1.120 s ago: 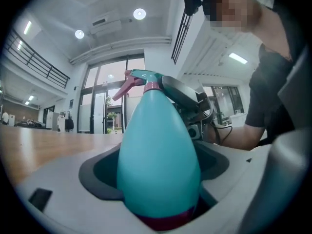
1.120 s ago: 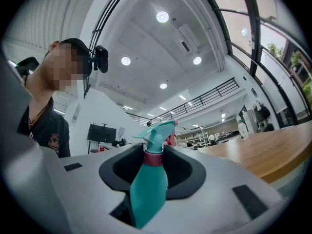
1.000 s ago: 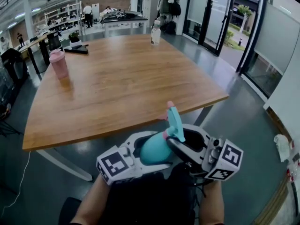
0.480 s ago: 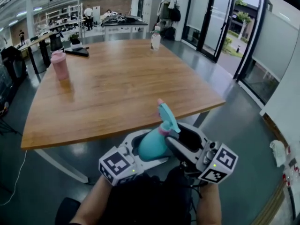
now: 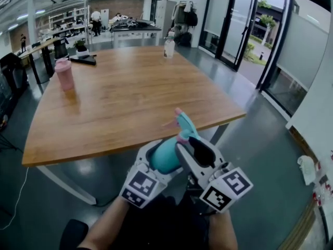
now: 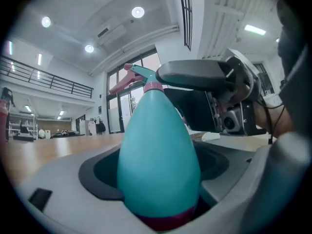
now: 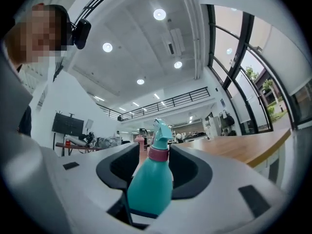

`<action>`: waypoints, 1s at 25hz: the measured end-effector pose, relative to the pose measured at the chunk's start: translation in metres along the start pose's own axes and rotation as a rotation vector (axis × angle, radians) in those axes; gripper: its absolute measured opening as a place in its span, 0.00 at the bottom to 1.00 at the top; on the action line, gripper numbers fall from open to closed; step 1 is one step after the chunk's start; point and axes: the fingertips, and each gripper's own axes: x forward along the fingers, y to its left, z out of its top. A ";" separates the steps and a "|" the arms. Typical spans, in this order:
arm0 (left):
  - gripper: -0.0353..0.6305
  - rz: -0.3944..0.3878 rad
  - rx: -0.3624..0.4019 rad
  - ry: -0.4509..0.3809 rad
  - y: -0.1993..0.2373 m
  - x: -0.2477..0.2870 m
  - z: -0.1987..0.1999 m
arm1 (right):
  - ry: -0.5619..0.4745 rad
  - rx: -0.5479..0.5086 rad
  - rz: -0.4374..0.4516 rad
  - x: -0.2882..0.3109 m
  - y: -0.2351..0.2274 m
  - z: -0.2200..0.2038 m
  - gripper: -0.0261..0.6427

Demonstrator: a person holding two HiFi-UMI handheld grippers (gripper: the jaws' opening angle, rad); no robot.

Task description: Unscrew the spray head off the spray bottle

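Jaws of right tool (image 5: 193,150) just opened around spray bottle (image 5: 165,159).

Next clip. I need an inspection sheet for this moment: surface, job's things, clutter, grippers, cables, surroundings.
Surface: wooden table, with a few things at its far side.
Job's things: teal bottle held in the air off the table's near edge; spray head on it.
Clutter: pink cup, clear bottle, black item.
Grippers: left gripper shut on the bottle's body; right gripper has just been opening, its jaws apart around the bottle's upper part, not pressing.
Cables: thin cable on the floor, left of the table.
Surroundings: glass doors at right; desks and people behind.
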 end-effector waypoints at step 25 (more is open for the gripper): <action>0.70 -0.460 -0.087 -0.106 -0.047 -0.024 0.011 | -0.013 -0.013 0.480 -0.027 0.022 0.005 0.22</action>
